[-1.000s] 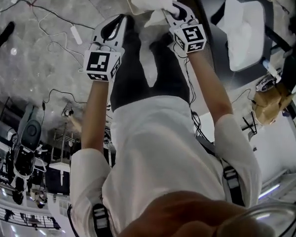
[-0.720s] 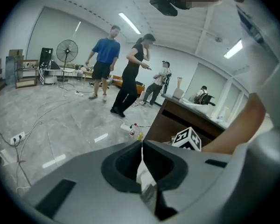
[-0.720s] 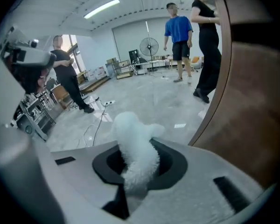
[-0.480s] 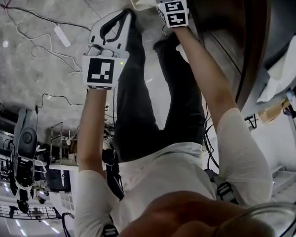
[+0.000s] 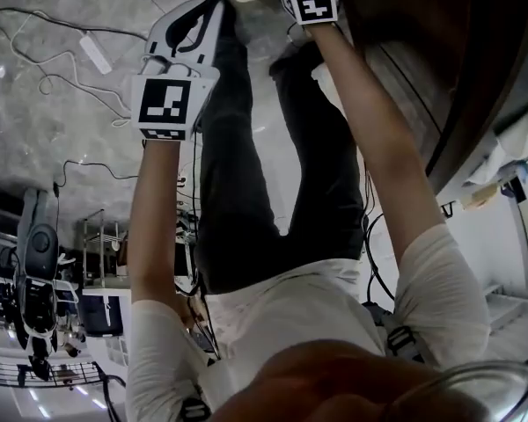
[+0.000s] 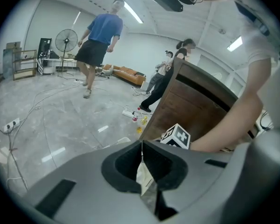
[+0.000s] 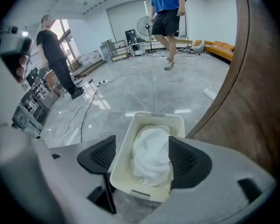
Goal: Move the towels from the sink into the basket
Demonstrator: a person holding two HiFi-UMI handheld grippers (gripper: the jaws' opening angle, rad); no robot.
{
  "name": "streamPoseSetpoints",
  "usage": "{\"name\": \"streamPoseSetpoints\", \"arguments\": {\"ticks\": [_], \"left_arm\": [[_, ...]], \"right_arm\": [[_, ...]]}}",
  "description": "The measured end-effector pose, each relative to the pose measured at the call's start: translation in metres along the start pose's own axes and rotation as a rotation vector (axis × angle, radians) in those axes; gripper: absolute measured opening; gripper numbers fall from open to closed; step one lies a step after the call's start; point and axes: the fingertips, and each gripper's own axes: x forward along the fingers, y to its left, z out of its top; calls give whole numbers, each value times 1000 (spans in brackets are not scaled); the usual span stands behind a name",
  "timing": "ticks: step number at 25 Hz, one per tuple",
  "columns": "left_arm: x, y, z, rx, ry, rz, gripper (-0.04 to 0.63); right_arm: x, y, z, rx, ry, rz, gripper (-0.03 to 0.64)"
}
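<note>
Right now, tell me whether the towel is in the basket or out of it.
In: the white towel lies bunched inside the cream basket, below its rim.

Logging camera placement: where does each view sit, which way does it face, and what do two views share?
Head view: on the person's head, facing steeply down past shirt, trousers and forearms to the floor.
Left gripper view: on the left tool, jaws together, facing out across the floor; the right forearm shows.
Right gripper view: on the right tool, jaws just opened, facing down at the towel in the basket, untouched.
Shared: head and left gripper views both show the wooden cabinet.
</note>
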Motion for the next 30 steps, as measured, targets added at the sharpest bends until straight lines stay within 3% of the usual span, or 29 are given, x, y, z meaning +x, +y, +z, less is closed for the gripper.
{"name": "streamPoseSetpoints", "arguments": {"ticks": [3,13,19,25,30], "left_arm": [[-16,-12,27,19,0,-10,9],[-77,-82,179,100,-100,-29,9],[-143,-147,284,85,-120,-86,9],[-201,-213,367,63,-127,-129,9],[-230,-266,431,109,-177,-166,9]], "right_arm": [[-49,15,31,6,-46,39,330],[-254,32,150,-16,-246,51,138],[-410,25,225,8,-359,5,54],[-574,1,266,61,-506,-76,13],[-698,-29,289,115,-665,-173,2]]}}
